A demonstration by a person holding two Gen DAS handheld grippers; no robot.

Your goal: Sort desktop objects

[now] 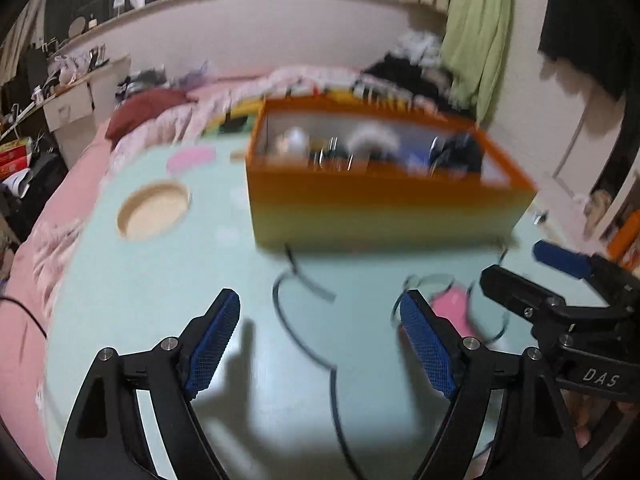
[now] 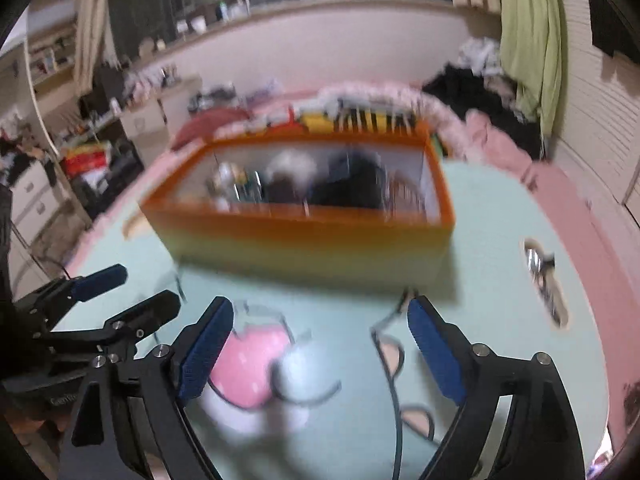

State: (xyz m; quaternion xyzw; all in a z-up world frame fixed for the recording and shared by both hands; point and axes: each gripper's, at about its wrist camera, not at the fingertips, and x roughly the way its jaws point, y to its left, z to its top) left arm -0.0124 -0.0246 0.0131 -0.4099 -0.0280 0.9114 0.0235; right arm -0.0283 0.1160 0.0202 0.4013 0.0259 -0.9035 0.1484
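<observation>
Both my left gripper [image 1: 320, 344] and right gripper [image 2: 320, 352] have jaws spread wide, nothing pinched, orange box [image 1: 380, 216] ahead on the surface [image 1: 160, 280].

Open tabletop [image 1: 160, 280] along the near edge; orange box [image 1: 380, 208] blocking the middle toward the far edge.

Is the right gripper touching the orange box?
Apart. In the right wrist view a strip of bare green table shows between the open right gripper and the orange box; nothing sits between its pads.
</observation>
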